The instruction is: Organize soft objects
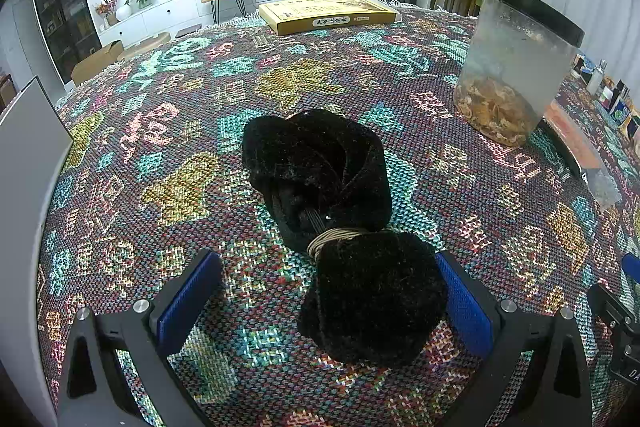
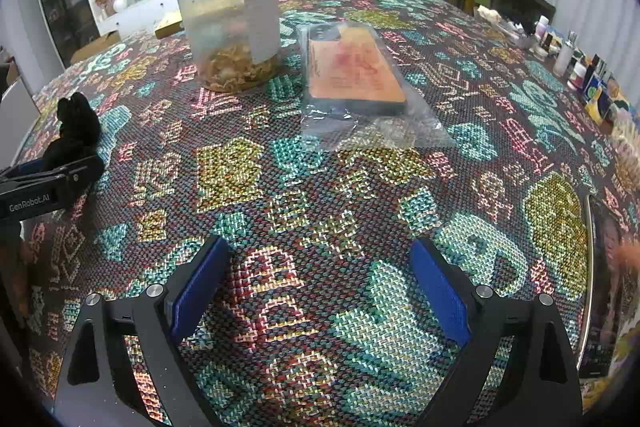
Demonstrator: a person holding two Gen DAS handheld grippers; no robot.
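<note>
A black plush piece (image 1: 320, 163), bound at its waist by beige cord (image 1: 332, 239), lies on the woven patterned tablecloth (image 1: 160, 131). Its near lobe (image 1: 376, 299) sits between the blue pads of my left gripper (image 1: 326, 259), which is open. The lobe rests close against the right pad, with a wide gap to the left one. In the right wrist view the same plush (image 2: 76, 123) shows at the far left, with the left gripper (image 2: 52, 179) around it. My right gripper (image 2: 320, 245) hovers open over bare cloth with nothing between its pads.
A clear jar with a black lid and dried pieces inside (image 1: 516, 67) (image 2: 228, 23) stands right of the plush. Beside it lies a flat orange pack in a clear bag (image 2: 352, 71). A yellow box (image 1: 328, 13) lies far back, small bottles (image 2: 580, 67) line the right edge, and a white panel (image 1: 28, 131) stands left.
</note>
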